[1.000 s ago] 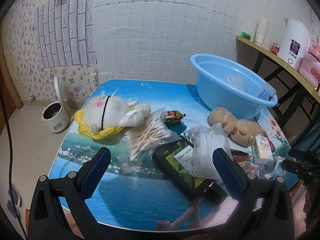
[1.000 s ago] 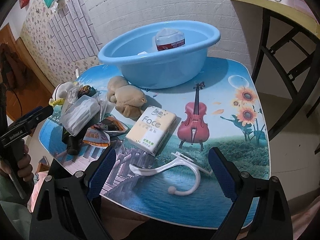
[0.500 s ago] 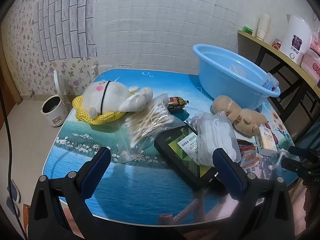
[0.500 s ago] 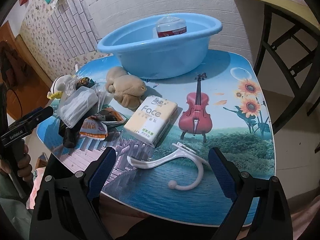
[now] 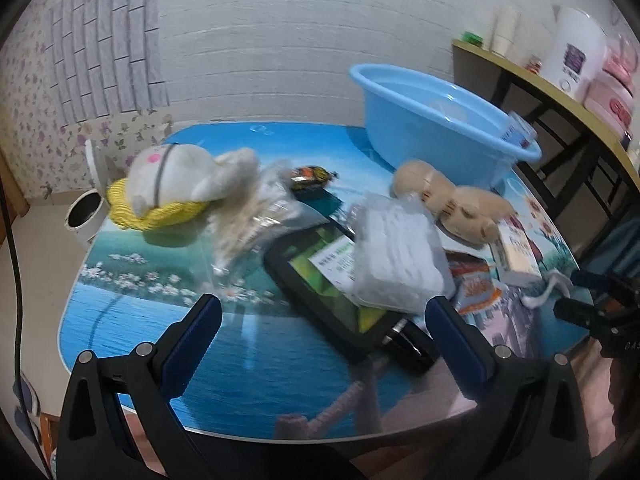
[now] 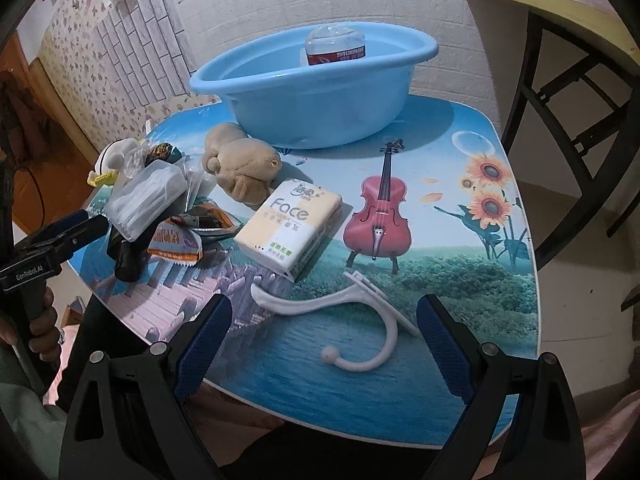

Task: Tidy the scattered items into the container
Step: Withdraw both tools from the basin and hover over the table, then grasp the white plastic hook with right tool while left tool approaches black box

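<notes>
Jaws on both the right gripper point(image 6: 322, 340) and the left gripper point(image 5: 320, 332) stand wide apart, empty, angled down over the tabletop point(image 6: 460, 292) clutter. White hook point(image 6: 352, 316) lies just ahead of the right one, likely first pick; "Face" tissue pack point(image 6: 288, 230) lies just beyond. Blue basin point(image 6: 312, 92) at the far edge holds a red-labelled bottle point(image 6: 336, 46); label unreadable.

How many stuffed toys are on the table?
2: a white toy on a yellow net at the table's left, and a tan toy in front of the blue basin. Clutter could hide more.
</notes>
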`<action>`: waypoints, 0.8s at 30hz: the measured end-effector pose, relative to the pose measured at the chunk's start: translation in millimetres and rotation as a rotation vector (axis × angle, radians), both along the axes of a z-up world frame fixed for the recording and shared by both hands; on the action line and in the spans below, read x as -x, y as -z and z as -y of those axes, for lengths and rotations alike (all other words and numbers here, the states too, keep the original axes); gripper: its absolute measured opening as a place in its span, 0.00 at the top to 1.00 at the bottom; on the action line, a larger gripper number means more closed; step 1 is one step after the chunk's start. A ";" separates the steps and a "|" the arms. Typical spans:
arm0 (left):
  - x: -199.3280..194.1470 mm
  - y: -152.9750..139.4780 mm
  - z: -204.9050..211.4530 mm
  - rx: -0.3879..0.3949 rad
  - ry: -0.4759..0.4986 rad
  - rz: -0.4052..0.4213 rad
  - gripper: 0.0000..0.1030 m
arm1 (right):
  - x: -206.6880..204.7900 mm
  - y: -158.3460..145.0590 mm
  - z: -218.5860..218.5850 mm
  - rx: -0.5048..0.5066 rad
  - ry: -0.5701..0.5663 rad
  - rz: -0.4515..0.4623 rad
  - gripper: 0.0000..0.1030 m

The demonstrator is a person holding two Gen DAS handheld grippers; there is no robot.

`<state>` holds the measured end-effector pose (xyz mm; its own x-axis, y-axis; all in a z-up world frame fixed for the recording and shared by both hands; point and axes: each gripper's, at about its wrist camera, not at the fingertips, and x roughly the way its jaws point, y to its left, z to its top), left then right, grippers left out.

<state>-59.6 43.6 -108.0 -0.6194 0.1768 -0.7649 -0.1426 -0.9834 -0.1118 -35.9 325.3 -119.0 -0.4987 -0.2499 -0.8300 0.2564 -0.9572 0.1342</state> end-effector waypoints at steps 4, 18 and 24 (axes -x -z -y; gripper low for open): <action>-4.2 2.9 -9.8 0.006 0.021 0.011 0.00 | 0.6 1.0 -2.0 -0.025 -0.004 -0.003 0.11; 4.5 18.7 -21.4 0.039 -0.027 0.074 0.00 | 6.7 11.0 -18.0 -0.038 0.002 0.007 0.47; -1.0 15.8 -10.7 0.061 -0.033 0.077 0.00 | 8.1 10.3 -18.4 -0.034 -0.014 0.001 0.75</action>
